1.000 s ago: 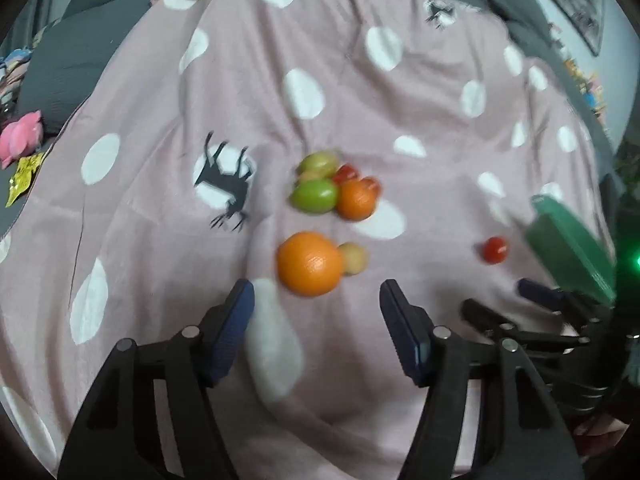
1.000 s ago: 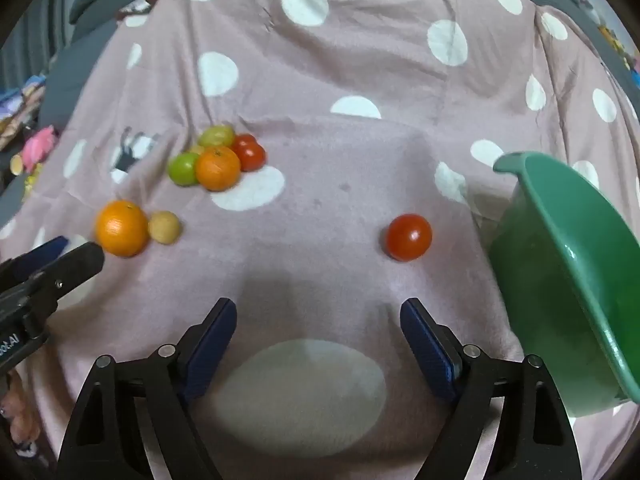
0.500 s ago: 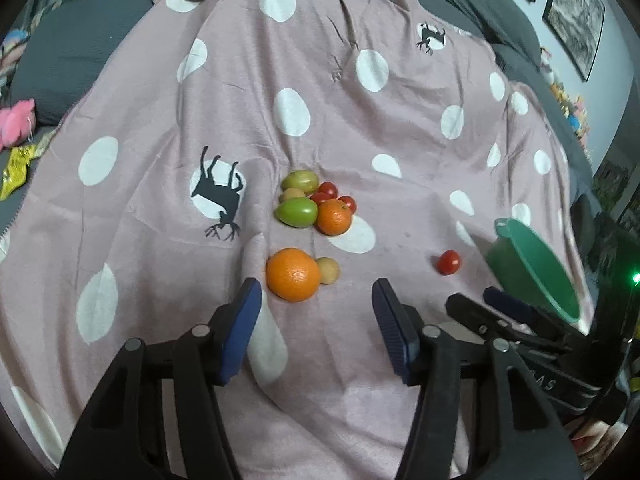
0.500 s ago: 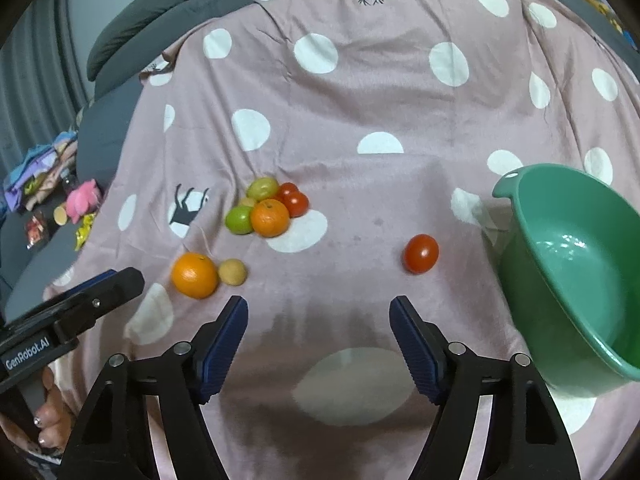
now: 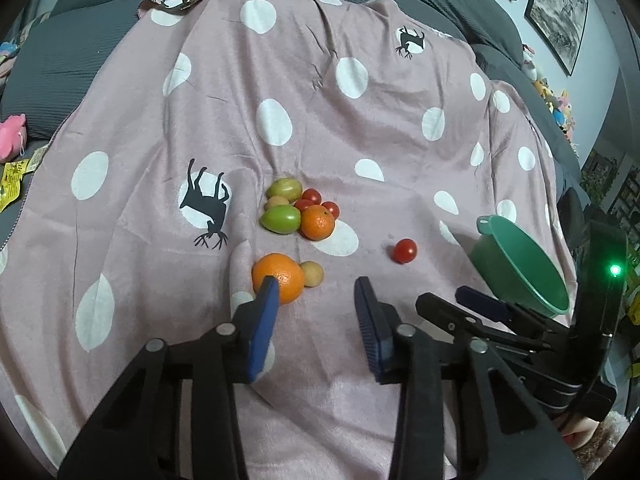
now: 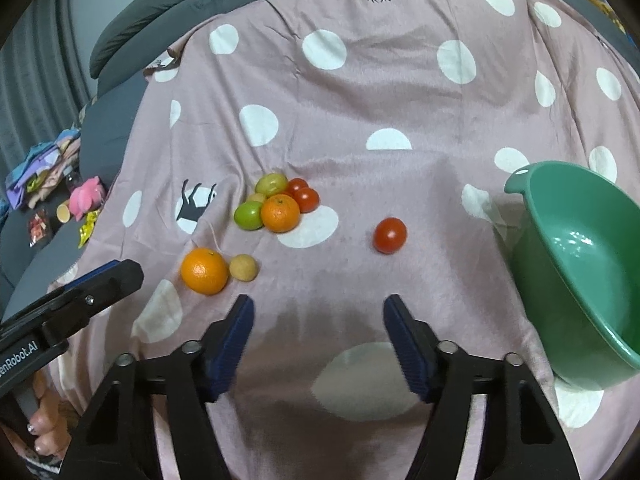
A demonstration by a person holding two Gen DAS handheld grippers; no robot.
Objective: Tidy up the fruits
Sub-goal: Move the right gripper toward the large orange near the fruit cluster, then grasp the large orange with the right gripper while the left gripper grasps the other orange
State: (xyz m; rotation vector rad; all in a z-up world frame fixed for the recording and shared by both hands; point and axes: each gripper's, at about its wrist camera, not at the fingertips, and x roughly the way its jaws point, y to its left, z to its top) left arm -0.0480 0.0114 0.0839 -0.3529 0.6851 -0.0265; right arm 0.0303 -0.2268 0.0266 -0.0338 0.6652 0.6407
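On the pink spotted blanket [image 6: 360, 92] in front of me, the fruit lies in three lots. My left gripper [image 5: 316, 292] has its jaws spread wide and holds nothing; through its camera the tip of the left finger overlaps the near edge of the big orange [image 5: 279, 277], though I cannot tell whether it touches the fruit or hangs above it. A small yellowish fruit [image 5: 311, 273] sits against that orange on its right side. Farther off is the cluster: a green fruit [image 5: 281, 219] pressed to a smaller orange [image 5: 317, 222], another greenish fruit [image 5: 284, 188] behind them, and small red tomatoes [image 5: 316, 200] tucked at the back right. A lone tomato [image 6: 390, 235] rests by itself between the cluster and the green bowl [image 6: 600, 320], apart from both. My right gripper [image 6: 318, 312] is likewise wide open and empty, its fingers over bare blanket, with the lone tomato ahead and slightly right of centre. The bowl sits tilted at the right edge of the blanket, its inside showing no fruit. From the right camera the left gripper's finger shows at far left, near the big orange.
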